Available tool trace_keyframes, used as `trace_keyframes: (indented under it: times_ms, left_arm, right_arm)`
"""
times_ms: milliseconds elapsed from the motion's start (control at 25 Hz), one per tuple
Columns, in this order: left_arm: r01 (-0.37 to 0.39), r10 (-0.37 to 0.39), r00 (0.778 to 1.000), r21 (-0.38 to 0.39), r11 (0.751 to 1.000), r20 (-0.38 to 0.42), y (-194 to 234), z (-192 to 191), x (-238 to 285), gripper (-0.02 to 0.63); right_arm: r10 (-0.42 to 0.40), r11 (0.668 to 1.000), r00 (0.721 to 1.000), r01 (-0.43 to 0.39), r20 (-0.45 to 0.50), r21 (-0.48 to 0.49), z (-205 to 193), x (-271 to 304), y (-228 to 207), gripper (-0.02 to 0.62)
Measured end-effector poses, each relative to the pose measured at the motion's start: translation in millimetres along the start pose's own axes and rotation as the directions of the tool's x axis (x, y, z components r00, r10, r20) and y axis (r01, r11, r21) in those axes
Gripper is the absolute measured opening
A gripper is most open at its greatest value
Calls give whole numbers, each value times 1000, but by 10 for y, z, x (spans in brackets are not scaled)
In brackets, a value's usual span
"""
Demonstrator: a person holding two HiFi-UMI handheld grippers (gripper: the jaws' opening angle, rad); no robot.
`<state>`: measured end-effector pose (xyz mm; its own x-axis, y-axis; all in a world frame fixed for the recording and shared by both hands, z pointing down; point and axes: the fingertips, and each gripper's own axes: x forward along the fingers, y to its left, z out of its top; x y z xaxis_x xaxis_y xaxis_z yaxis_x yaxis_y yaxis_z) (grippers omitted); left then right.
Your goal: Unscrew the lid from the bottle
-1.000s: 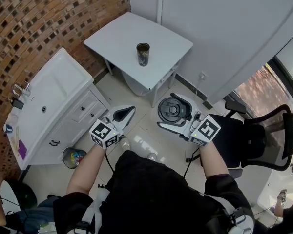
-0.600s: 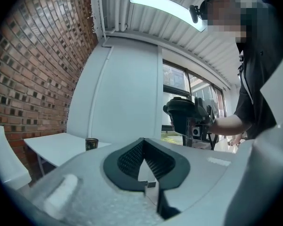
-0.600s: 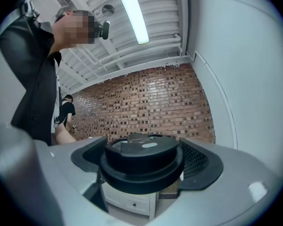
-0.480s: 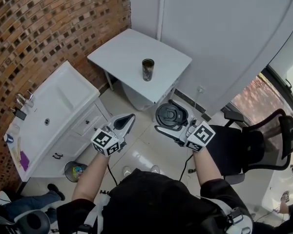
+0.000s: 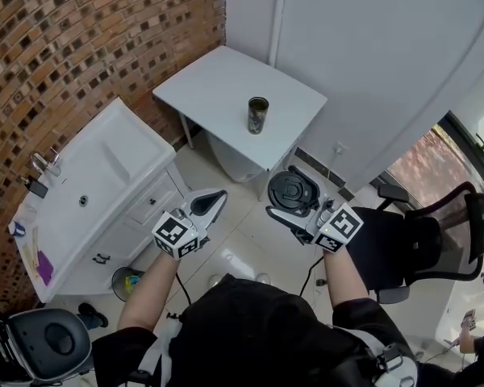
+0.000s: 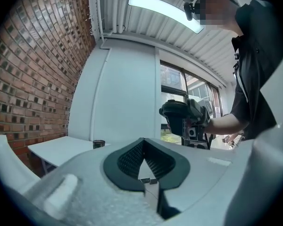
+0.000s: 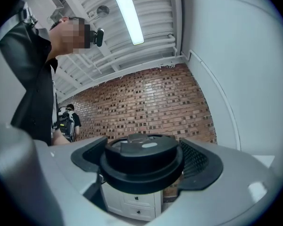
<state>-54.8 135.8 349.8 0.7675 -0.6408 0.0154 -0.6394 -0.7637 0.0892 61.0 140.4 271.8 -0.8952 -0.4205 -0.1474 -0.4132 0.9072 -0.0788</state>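
Note:
A dark, open-topped bottle [image 5: 258, 114] stands upright on the small white table [image 5: 210, 83]; in the left gripper view the bottle [image 6: 99, 144] is small and far ahead. My right gripper [image 5: 294, 200] is held in the air short of the table, shut on the round black lid [image 5: 291, 189]. The lid [image 7: 141, 160] fills the space between the pads in the right gripper view. My left gripper [image 5: 212, 201] hangs beside it, shut, with nothing between its pads [image 6: 132, 158]. From the left gripper view the right gripper [image 6: 185, 121] with the lid shows ahead to the right.
A white sink cabinet [image 5: 85, 185] stands along the brick wall [image 5: 73, 47] on the left, with a small bin [image 5: 126, 281] by it. A black office chair [image 5: 436, 236] is at the right. A person with a backpack [image 7: 67, 122] stands far back by the brick wall.
Both grippers have moved a little forward toward the table and slightly up. The right one still holds the lid; the left stays shut and empty.

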Motion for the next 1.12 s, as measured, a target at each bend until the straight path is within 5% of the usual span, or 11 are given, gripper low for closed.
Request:
trace_keyframes:
  times_ms: [400, 1120]
  left_arm:
    - [29, -29, 999, -11, 1000, 17, 75, 16, 48, 2]
    - [5, -4, 999, -51, 999, 33, 143, -76, 33, 2]
  right_arm:
    - [-37, 999, 999, 37, -5, -2, -49, -100, -83, 479]
    - [20, 1000, 999, -21, -47, -24, -154, 16, -58, 479]
